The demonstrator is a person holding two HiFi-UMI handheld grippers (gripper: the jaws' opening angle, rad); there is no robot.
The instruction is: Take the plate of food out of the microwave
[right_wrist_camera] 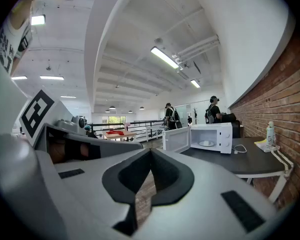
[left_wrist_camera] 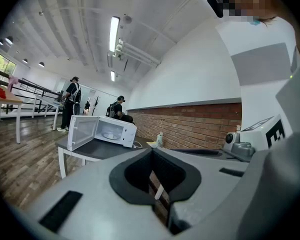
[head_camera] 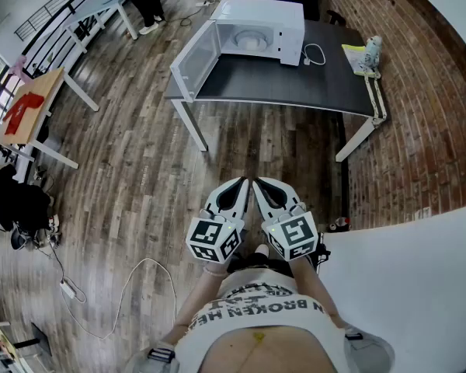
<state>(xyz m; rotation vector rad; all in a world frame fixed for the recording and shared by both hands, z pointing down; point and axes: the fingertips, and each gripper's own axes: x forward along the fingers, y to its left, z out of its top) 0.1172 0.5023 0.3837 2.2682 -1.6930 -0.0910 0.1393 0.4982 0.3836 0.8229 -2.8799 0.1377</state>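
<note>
A white microwave (head_camera: 260,28) stands on a dark table (head_camera: 295,84) well ahead of me, its door (head_camera: 194,61) swung open to the left. A white plate (head_camera: 252,41) lies inside it; the food on it is too small to make out. The same microwave (left_wrist_camera: 110,130) shows in the left gripper view, and the microwave (right_wrist_camera: 210,138) in the right gripper view. My left gripper (head_camera: 239,183) and right gripper (head_camera: 261,183) are held side by side close to my body, far from the table, both shut and empty.
A power cord (head_camera: 314,53), a bottle (head_camera: 373,49) and a yellow-green packet (head_camera: 356,57) lie on the table's right part. A brick wall (head_camera: 427,92) runs along the right. A wooden table (head_camera: 31,107) with a red item stands at left. People stand behind the microwave table.
</note>
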